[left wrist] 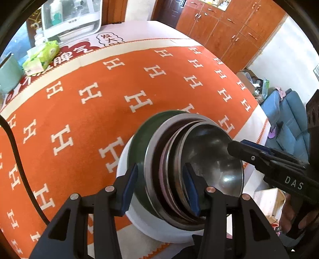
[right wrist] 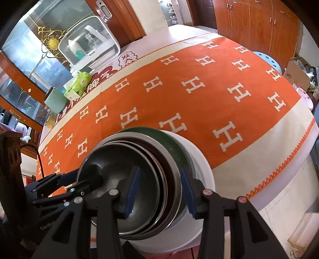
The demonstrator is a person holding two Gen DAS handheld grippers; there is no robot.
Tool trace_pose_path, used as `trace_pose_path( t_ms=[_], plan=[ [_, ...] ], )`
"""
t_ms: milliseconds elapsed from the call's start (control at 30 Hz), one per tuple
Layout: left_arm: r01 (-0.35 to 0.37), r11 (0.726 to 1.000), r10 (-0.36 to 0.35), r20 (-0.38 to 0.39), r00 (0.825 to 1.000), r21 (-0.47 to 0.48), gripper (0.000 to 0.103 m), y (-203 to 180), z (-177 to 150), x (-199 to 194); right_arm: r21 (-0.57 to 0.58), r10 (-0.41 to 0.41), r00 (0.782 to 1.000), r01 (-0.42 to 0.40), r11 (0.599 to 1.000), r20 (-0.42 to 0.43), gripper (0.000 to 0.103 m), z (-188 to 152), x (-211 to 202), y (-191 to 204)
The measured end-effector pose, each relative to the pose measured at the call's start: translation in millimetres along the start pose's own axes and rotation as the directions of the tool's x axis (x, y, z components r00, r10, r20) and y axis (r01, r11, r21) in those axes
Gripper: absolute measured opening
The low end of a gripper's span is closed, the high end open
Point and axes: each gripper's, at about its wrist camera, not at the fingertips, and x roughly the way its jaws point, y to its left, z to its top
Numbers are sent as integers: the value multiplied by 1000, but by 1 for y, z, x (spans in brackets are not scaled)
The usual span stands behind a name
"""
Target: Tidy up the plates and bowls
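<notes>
A nested stack stands on the orange cloth near the table's edge: a white plate [left wrist: 123, 159] at the bottom, a dark green bowl [left wrist: 137, 143], then steel bowls, the innermost [left wrist: 211, 159] shiny and empty. My left gripper [left wrist: 160, 189] straddles the stack's left rims. One pad lies against the green bowl's outer wall, the other inside the inner bowl, shut on the rims. My right gripper [right wrist: 159, 191] straddles the opposite rims of the steel bowls [right wrist: 169, 179] with its pads apart from the walls, open. In each view the other gripper [left wrist: 237, 144] [right wrist: 81, 175] appears across the stack.
The orange H-patterned tablecloth [left wrist: 99, 89] covers the table. At the far left stand a green tissue pack [left wrist: 41, 57], a mint container [left wrist: 8, 75] and a white clear-fronted box [left wrist: 69, 18]. A black cable [left wrist: 18, 155] crosses the left side. A blue sofa [left wrist: 285, 111] lies beyond the table's edge.
</notes>
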Motion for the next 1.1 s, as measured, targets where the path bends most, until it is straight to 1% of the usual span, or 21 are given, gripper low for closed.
trace_pose_path(
  t_ms=[167,200,267,333,367,467,567,633,667,700,767,800,833,900,933,1033,1100],
  plan=[
    [-64,998,65,55,996,-19,46,-6,-4,-19,-42,34,999,-34,999,7,46,3,-8,3],
    [-87,996,89,65,994,-34,50,-7,-5,-24,-51,39,999,-39,998,10,48,3,-10,4],
    [-123,990,128,80,988,-65,54,-9,-8,-32,-71,60,998,-58,996,24,55,5,-16,4],
    [-147,983,158,102,982,-107,54,-9,-12,-42,-90,77,996,-73,993,39,62,6,-20,3],
    [-162,978,177,111,978,-131,56,-10,-15,-47,-104,80,996,-75,992,42,62,6,-22,2],
    [-217,955,246,130,961,-202,59,-13,-25,-61,-158,88,996,-82,984,33,63,7,-27,0],
    [-239,933,283,142,948,-268,60,-20,-34,-76,-212,107,994,-100,972,21,66,5,-37,-4],
    [-262,917,317,153,936,-300,60,-28,-40,-87,-246,113,993,-105,964,21,68,3,-45,-7],
    [-271,910,332,159,930,-315,62,-34,-43,-93,-268,117,993,-107,958,20,68,2,-52,-8],
    [-273,902,343,171,924,-334,67,-41,-46,-100,-284,121,992,-110,953,22,69,1,-57,-10],
    [-271,892,356,193,914,-363,69,-52,-49,-110,-315,126,992,-111,943,29,71,-2,-71,-13],
    [-269,886,365,209,907,-378,70,-60,-51,-117,-334,131,991,-111,936,38,75,-3,-80,-14],
    [-268,883,370,220,903,-384,70,-66,-51,-121,-349,136,990,-112,930,47,79,-4,-89,-16],
    [-270,880,383,248,890,-391,78,-82,-53,-132,-375,150,987,-117,920,58,83,-6,-107,-20],
    [-273,878,391,259,883,-394,80,-89,-55,-137,-381,156,986,-121,916,62,85,-7,-113,-21],
    [-275,874,405,290,867,-400,82,-108,-57,-147,-397,176,982,-136,908,65,87,-9,-135,-26],
    [-287,875,416,302,858,-389,87,-119,-57,-153,-395,193,979,-151,906,69,87,-8,-146,-27]
  ],
)
